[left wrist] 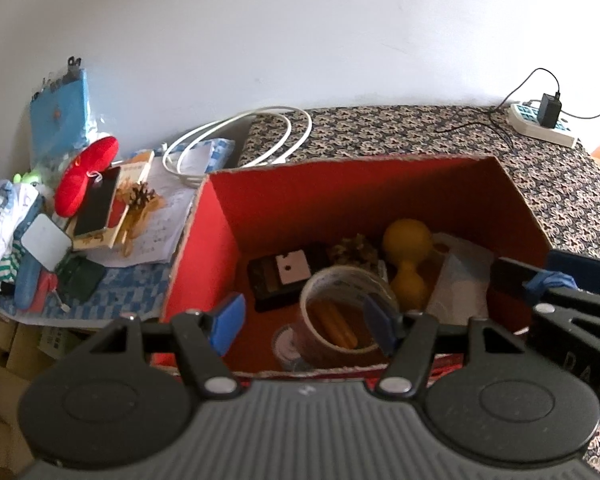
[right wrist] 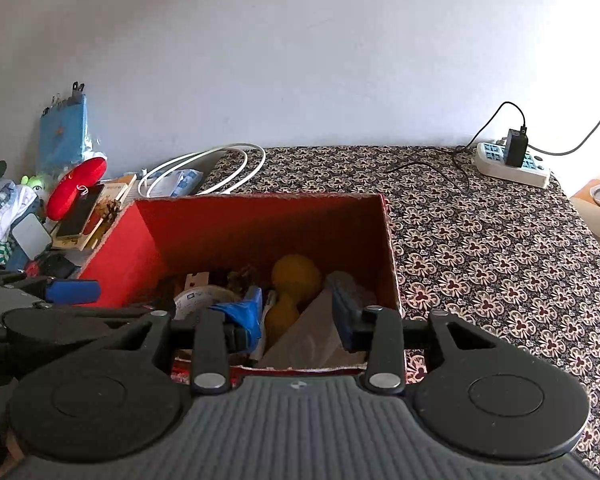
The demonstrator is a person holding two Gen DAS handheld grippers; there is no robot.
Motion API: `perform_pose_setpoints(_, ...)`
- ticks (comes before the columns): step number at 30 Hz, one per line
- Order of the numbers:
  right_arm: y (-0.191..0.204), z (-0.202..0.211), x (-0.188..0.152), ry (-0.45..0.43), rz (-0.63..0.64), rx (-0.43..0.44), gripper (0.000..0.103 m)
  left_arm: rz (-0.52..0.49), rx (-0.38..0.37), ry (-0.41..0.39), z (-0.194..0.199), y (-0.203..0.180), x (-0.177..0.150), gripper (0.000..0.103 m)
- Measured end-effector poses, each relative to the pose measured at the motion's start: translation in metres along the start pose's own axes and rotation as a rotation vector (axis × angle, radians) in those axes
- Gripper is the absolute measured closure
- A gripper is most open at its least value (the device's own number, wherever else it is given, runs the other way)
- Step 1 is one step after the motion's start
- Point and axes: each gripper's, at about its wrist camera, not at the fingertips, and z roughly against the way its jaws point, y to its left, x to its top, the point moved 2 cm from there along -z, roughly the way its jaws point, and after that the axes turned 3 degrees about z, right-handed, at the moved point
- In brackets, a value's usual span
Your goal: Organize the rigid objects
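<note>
A red cardboard box (left wrist: 228,232) (right wrist: 260,220) stands on the patterned cloth. Inside lie a yellow dumbbell (left wrist: 408,256) (right wrist: 294,280), a tape roll (left wrist: 340,280) (right wrist: 200,298), a black device with a white label (left wrist: 284,276), a pine cone (left wrist: 356,250), yellow sticks (left wrist: 338,322) and a white bag (left wrist: 460,280) (right wrist: 312,336). My left gripper (left wrist: 304,318) is open and empty over the box's near edge. My right gripper (right wrist: 298,318) is open and empty over the box's right part. Its fingers (left wrist: 540,276) show at the right of the left wrist view.
At the left lies a cluttered pile: a red plush (left wrist: 86,176) (right wrist: 76,186), a phone on books (left wrist: 98,204) (right wrist: 80,212), a blue bag (left wrist: 60,120), a white cable (left wrist: 240,140) (right wrist: 204,168). A power strip with charger (left wrist: 544,124) (right wrist: 512,162) sits at the back right.
</note>
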Motion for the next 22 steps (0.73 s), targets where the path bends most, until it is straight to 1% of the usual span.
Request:
perform_pose_setpoints(7, -0.0024, -0.0018, -0.0033, 0.029, -0.026, -0.001, 0.081, 0.007, -0.003, 0.019, -0.0008, -0.0022, -0.0033, 0.037)
perform_pose_setpoints(8, -0.0024, -0.0021, -0.0034, 0.029, -0.027, -0.002, 0.081, 0.011, -0.008, 0.022, -0.0020, -0.0013, -0.0034, 0.038)
perform_pose_setpoints(10, -0.0019, -0.0021, -0.0032, 0.027, -0.028, -0.004, 0.081, 0.025, -0.028, 0.015, -0.0028, 0.0013, -0.0035, 0.043)
perform_pose_setpoints(11, -0.0020, -0.0023, -0.0031, 0.025, -0.030, -0.003, 0.081, 0.031, -0.033, 0.007, -0.0025, 0.0025, -0.0031, 0.043)
perform_pose_setpoints(18, -0.0025, -0.0051, -0.0036, 0.029, -0.045, 0.001, 0.081, 0.042, -0.006, -0.012, -0.0030, 0.0037, -0.0005, 0.043)
perform_pose_setpoints(22, -0.0037, -0.0073, -0.0037, 0.033, -0.047, 0.002, 0.081, 0.035, 0.004, -0.006, -0.0049, 0.0027, -0.0001, 0.042)
